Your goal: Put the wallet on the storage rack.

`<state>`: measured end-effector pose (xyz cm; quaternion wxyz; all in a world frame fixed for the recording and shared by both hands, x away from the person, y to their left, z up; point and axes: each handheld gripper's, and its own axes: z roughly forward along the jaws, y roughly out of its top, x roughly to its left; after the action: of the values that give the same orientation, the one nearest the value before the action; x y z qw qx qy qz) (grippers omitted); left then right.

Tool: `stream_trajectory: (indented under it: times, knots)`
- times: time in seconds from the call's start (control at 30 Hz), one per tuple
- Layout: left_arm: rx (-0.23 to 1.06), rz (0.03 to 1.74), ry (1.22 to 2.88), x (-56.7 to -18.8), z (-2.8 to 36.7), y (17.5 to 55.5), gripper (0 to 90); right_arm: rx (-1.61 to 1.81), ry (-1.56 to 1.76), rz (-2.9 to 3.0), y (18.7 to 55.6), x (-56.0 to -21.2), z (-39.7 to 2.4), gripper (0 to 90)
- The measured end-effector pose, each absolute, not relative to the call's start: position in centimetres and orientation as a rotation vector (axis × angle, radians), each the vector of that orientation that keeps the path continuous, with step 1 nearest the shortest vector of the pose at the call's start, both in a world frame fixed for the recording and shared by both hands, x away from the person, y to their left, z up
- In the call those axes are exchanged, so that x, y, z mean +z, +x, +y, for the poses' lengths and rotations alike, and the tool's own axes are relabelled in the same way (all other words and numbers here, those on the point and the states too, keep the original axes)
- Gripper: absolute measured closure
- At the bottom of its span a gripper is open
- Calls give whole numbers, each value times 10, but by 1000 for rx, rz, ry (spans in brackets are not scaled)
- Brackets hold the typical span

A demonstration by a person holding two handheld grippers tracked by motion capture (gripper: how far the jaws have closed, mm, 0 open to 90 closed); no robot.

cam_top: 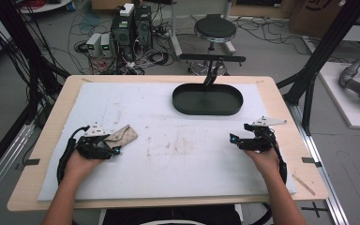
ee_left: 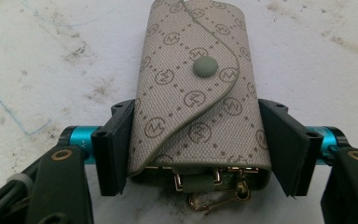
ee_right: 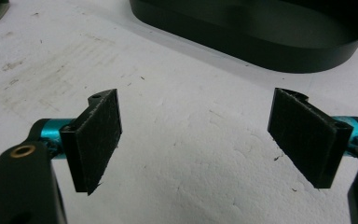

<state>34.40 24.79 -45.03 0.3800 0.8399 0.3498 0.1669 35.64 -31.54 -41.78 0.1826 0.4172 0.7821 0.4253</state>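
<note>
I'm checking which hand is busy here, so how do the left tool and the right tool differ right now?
The left tool has its jaws against both sides of a grey patterned key pouch; the right tool stands wide open with bare white mat between its jaws. In the high view the left tool sits at the pouch, while the right tool points across the mat, short of the black oval tray. Both have black pads and rest low over the mat.

Overhead view; gripper views close, sharing mat (cam_top: 192, 154).
</note>
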Motion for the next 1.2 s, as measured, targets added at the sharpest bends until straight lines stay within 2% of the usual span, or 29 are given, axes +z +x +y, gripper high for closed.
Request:
stream_trajectory:
  times: [0.17, 0.37, 0.83, 1.2]
  knots:
    - [362, 915, 2097, -449, 255, 346, 359, 1197, 1176, 2215, 356, -419, -315, 178]
    - [399, 866, 2117, -439, 249, 347, 364, 1212, 1180, 2218, 356, -419, -315, 178]
    - [405, 730, 2131, -405, 191, 375, 363, 1189, 1172, 2243, 352, -420, -312, 177]
    - [363, 655, 2133, -378, 143, 410, 362, 1198, 1191, 2244, 353, -421, -313, 177]
